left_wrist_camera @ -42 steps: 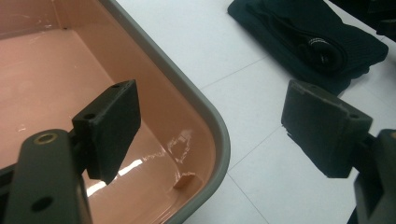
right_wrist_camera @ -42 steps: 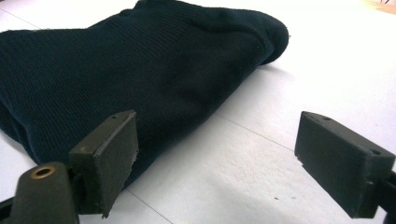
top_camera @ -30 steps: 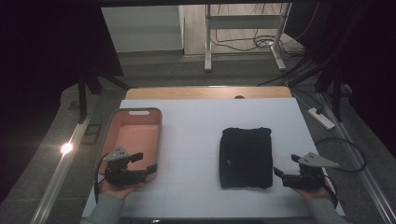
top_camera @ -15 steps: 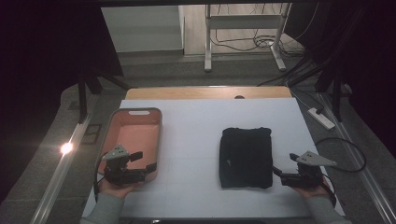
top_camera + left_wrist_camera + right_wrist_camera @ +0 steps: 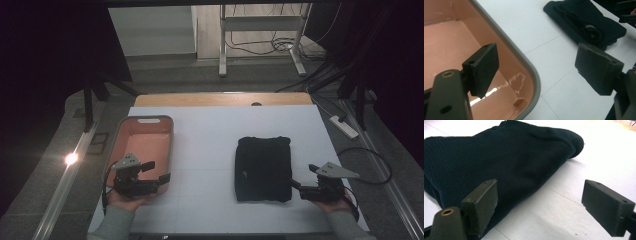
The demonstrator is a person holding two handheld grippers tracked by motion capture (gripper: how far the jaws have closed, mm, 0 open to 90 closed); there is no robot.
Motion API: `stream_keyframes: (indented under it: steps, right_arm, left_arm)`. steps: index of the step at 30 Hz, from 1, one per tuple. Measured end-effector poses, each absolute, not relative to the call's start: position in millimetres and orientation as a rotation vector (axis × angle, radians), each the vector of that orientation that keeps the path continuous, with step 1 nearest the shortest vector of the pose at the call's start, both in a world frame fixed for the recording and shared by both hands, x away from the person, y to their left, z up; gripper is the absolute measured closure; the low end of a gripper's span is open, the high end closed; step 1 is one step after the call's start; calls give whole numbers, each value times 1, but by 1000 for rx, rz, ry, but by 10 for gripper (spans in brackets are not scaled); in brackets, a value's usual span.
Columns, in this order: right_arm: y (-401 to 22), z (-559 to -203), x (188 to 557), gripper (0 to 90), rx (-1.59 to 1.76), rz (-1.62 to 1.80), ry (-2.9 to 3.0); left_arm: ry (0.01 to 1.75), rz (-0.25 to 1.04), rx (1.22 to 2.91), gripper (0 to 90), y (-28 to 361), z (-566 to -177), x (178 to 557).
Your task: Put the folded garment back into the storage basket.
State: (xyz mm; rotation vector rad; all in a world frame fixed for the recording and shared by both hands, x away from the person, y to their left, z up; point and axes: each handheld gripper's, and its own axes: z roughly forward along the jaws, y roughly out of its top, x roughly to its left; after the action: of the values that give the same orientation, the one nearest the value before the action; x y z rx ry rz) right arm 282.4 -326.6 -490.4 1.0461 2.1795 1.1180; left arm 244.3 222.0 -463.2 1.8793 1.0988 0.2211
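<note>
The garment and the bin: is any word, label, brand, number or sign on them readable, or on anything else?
No readable text anywhere.
Garment: a small pale mark on the dark knit in the high view, too small to read.
Bin: plain pink inside, grey rim, only scuffs in the left gripper view.
Table: plain white with faint lines.
Left gripper and right gripper: plain black pads, unmarked.

A white table (image 5: 210, 145) with faint grid lines carries two things. A pink tub (image 5: 170, 145) with a grey rim sits at its left side. A folded dark sweater (image 5: 263, 167) lies flat right of the middle, well apart from the tub.
</note>
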Motion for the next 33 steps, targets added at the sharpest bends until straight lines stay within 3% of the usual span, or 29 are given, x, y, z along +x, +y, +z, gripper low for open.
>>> stream_keyframes:
  steps: [33]
  right_arm:
    - [-325,-491,285,145,1044,1119,2175]
  left_arm:
    - [1036,162,1945,189,188,-450,266]
